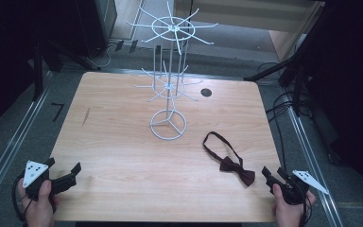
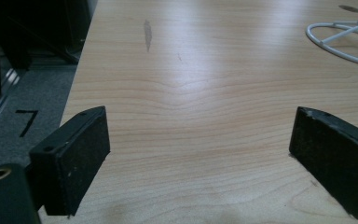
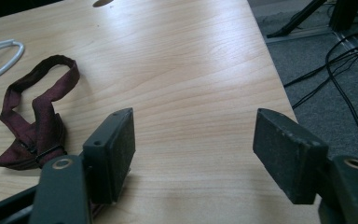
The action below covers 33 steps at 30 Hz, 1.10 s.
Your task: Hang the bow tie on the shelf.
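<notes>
Grey carpet and dark stands surround a light wooden table [image 1: 123, 142], and cables run on the floor at 3 o'clock. On the table, a little past the middle toward 12 o'clock, stands a white wire display rack [image 1: 169, 85] with a round base and two tiers of hook arms. All the hooks look bare, so I judge it waits to receive something.

At about 4 o'clock from the rack base lies a dark red bow tie [image 1: 236, 166], flat on the wood, its neck strap [image 1: 220, 142] spread in a loop that points toward the rack. This open loop seems easy to take and hang on a hook.

Just beside the bow, at 5 o'clock of the table, a hand holds the right gripper [image 1: 272, 176]; its jaws stand apart with nothing between them, and in the right gripper view the bow tie [image 3: 35, 135] lies to the left of them, not touching. I think this gripper is nearest because it should pick the tie.

At 7 o'clock, well apart from the tie, the left gripper [image 1: 71, 172] rests low over bare wood, jaws also spread wide and empty, probably only waiting.
</notes>
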### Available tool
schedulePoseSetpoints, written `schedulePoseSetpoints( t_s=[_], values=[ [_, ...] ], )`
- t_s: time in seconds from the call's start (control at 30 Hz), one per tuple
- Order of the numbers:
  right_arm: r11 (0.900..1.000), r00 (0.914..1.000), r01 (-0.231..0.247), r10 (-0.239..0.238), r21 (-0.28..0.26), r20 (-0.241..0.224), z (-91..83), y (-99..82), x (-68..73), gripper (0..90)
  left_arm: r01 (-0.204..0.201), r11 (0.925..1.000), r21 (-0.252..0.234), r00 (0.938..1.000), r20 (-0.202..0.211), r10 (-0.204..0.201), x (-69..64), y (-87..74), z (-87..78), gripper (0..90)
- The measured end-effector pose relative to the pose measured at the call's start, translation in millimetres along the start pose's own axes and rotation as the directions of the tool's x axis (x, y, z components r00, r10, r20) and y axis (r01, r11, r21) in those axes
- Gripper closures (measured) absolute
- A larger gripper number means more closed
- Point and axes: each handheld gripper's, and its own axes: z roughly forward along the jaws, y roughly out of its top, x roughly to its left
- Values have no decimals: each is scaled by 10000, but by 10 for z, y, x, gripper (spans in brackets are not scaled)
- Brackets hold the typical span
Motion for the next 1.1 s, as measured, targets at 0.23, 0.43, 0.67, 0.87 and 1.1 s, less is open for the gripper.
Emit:
schedulePoseSetpoints(
  t_s=[0.23,0.43,0.67,0.87,1.1],
  values=[
    [9940,9969,627,-581,896,-535,72,120,146,340,205,9998,81,9998,-68,-204,18,2,4,68],
    [9799,9876,1442,-1338,1382,-823,107,316,333,328,-18,9998,174,10000,-75,20,0,3,7,68],
    [9383,9699,2354,-2100,2534,-1235,273,548,587,306,-18,9997,233,10000,-19,19,10,5,5,67],
    [8819,9551,2927,-2505,3696,-1585,509,686,817,276,-62,9997,234,9999,-121,65,2,5,13,68],
    [8440,9577,2878,-2504,4526,-1420,696,771,1005,174,-96,9996,268,9998,-178,101,-4,5,13,67]
  ],
)
